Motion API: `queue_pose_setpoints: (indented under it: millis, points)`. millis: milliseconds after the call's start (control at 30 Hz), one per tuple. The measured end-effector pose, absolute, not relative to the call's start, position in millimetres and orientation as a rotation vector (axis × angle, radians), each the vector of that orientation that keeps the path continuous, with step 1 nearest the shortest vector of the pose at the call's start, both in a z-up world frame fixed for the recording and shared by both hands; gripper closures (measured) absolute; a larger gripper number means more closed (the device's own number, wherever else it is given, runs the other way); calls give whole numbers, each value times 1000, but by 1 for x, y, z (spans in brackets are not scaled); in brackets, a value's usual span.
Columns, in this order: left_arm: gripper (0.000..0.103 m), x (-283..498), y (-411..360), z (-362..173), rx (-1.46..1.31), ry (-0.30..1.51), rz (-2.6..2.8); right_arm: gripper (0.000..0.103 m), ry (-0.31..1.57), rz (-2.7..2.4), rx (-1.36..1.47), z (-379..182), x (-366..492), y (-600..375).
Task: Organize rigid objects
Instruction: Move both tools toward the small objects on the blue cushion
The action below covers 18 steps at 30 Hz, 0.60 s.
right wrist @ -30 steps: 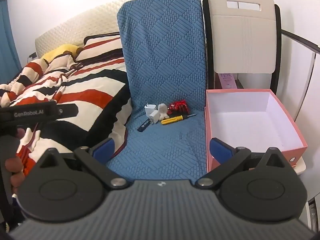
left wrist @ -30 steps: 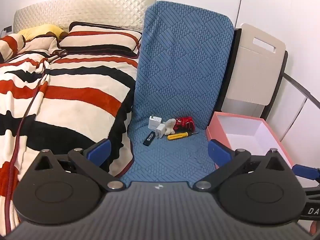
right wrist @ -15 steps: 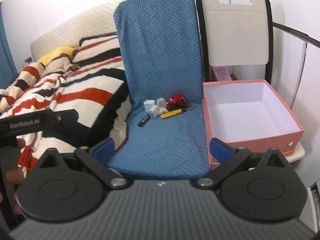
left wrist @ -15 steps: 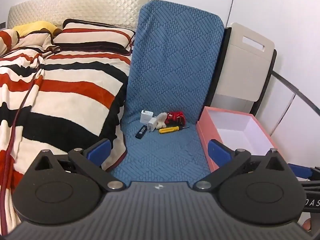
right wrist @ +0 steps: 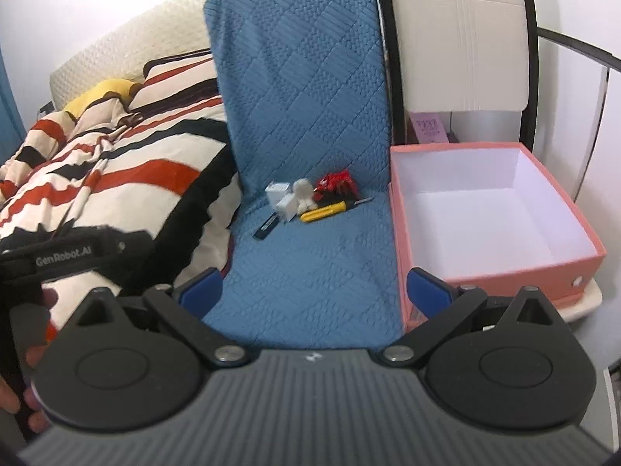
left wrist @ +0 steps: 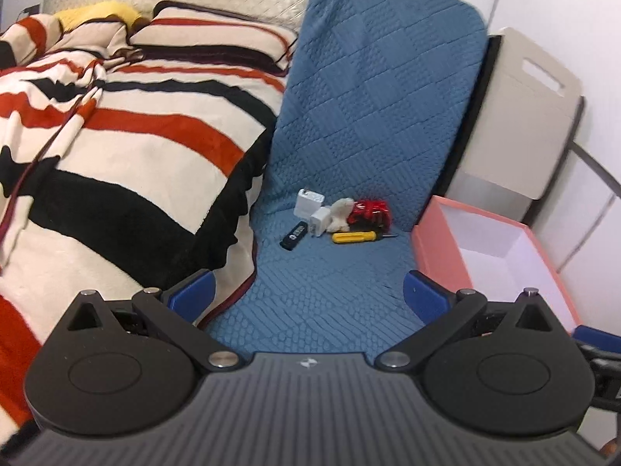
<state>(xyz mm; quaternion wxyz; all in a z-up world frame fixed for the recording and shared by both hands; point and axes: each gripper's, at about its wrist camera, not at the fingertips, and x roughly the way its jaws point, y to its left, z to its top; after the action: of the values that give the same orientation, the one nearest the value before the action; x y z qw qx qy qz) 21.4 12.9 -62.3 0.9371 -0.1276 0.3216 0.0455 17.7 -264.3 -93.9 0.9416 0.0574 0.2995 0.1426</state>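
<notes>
Small objects lie in a cluster at the back of a blue quilted seat: two white chargers, a white figure, a red toy, a yellow screwdriver and a black stick. The right wrist view shows the same cluster: chargers, red toy, screwdriver, black stick. An empty pink box stands right of the seat; it also shows in the left wrist view. My left gripper and right gripper are open and empty, well short of the objects.
A bed with a striped blanket lies left of the seat. A beige folding chair stands behind the box. The left gripper's body and the hand holding it show at the left of the right wrist view.
Both views have shifted a little: the cluster has drifted in the frames and appears slightly nearer in the left wrist view. Both grippers stay open and empty.
</notes>
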Motion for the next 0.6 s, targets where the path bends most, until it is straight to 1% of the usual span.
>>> queue_pose_setpoints:
  millis: [133,333,467,600]
  points:
    - [0,62,7,-70,-237,672,116,0,626,287,102,-104,52,-273]
    - [0,112,2,-69,-265,748,116,1,727,318,82,-110,94,-274]
    - [0,115,-2,-57,-261,742,88,1,764,319,98,-108,97,-277]
    - [0,104,-2,-61,-199,666,87,1,724,341,86,-119,93,-272]
